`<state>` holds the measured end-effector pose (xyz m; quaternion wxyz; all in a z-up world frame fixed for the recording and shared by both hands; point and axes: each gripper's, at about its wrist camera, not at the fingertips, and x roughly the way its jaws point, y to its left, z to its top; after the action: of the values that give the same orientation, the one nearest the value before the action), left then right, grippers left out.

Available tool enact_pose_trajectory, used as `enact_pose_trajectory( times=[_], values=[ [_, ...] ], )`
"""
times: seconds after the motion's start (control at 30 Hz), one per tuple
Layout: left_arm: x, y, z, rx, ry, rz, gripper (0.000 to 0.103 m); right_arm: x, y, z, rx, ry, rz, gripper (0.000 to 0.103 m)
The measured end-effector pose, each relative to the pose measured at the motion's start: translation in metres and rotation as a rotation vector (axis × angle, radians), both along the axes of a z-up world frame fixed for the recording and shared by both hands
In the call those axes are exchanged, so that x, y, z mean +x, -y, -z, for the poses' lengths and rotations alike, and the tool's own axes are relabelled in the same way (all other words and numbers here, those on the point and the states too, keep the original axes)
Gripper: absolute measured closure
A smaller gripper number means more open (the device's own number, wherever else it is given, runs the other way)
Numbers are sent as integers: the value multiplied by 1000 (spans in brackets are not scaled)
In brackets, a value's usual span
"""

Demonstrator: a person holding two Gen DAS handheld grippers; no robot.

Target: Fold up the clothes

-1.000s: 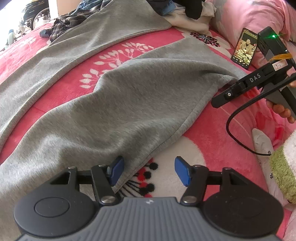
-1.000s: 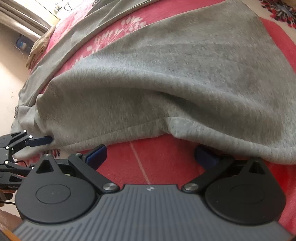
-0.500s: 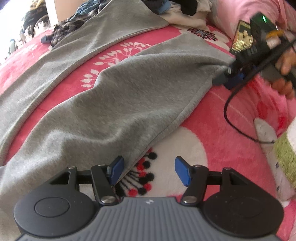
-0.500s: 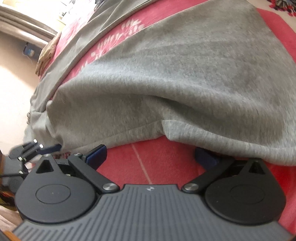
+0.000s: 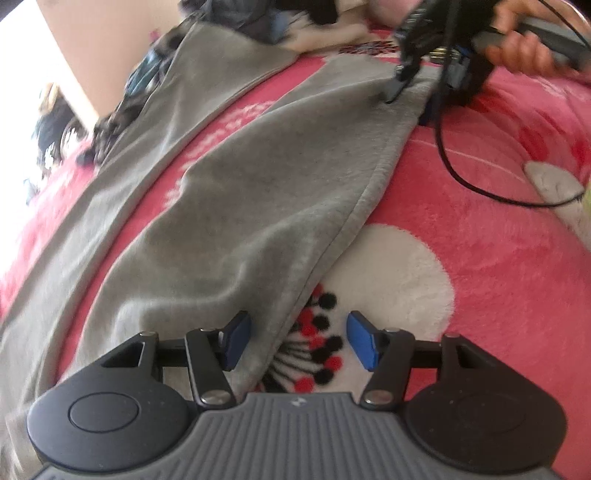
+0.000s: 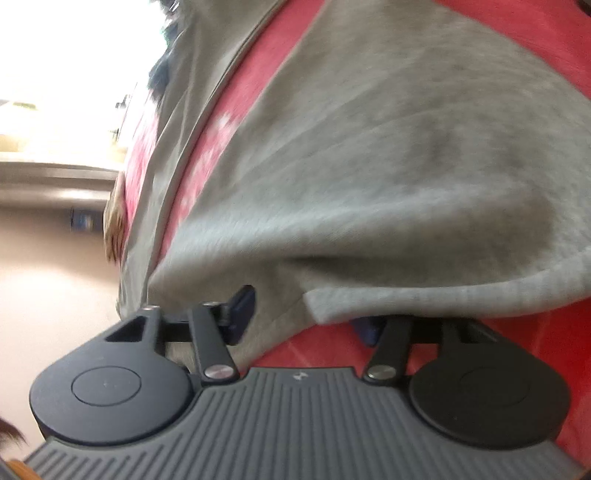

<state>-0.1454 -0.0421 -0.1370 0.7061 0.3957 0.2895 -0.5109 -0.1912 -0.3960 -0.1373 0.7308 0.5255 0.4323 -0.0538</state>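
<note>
A big pink blanket (image 5: 480, 229) with a white flower print (image 5: 388, 273) covers the bed and fills most of the left wrist view. At the top of that view lies a blurry heap of other clothes (image 5: 266, 22), and the upper left corner shows a pale wall and bright light. In the right wrist view the far left side shows a tan wall and a bright window. The gray pants (image 5: 236, 206) lie spread flat on the blanket. In the left wrist view one long leg runs in a slant from the lower left of the frame up to the upper right, and a second gray strip runs beside it on the left with a stripe of pink between them. The left gripper (image 5: 295, 341) sits at the bottom of its view. Its blue pads are closing in, with the hem of the pants between them, but the right-hand pad is clear of the cloth and over the flower print. The right gripper (image 5: 413, 74) shows in the upper right of the left wrist view, at the far end of the leg, with a hand (image 5: 521, 48) holding it and a black cord (image 5: 461, 177) looping down from it. In its own view the right gripper (image 6: 306, 317) is closing too, with the folded gray edge between its pads (image 6: 242, 314), and the cloth hides the right-hand pad.
</note>
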Motion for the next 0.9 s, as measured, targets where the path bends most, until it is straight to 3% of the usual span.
enact_pose_trajectory(
  times=[0.07, 0.13, 0.17, 0.3, 0.4, 0.5, 0.63, 0.7, 0.77, 0.9],
  values=[
    [4, 1, -1, -18, -15, -11, 61, 1, 1, -2, -29, 15, 32, 77],
    [14, 2, -4, -35, -45, -67, 89, 5, 4, -8, -79, 59, 47, 94],
    [18, 3, -6, -44, -60, -96, 94, 11, 6, -11, -99, 79, 41, 96],
    [54, 0, -34, -134, -244, -221, 99, 46, 8, -31, -182, 171, -19, 99],
    [93, -15, -73, -278, -359, -343, 99, 96, 9, -73, -217, 321, -70, 100],
    [122, -36, -120, -448, -408, -411, 99, 139, 18, -130, -243, 513, -112, 100],
    [120, -46, -149, -525, -425, -367, 99, 134, 9, -199, -319, 725, -151, 100],
    [112, -43, -143, -507, -488, -339, 99, 118, 12, -206, -327, 743, -138, 100],
    [99, -38, -126, -465, -557, -316, 99, 94, 21, -198, -314, 699, -110, 100],
    [78, -25, -80, -343, -656, -279, 98, 41, 34, -150, -338, 483, -47, 100]
  ],
)
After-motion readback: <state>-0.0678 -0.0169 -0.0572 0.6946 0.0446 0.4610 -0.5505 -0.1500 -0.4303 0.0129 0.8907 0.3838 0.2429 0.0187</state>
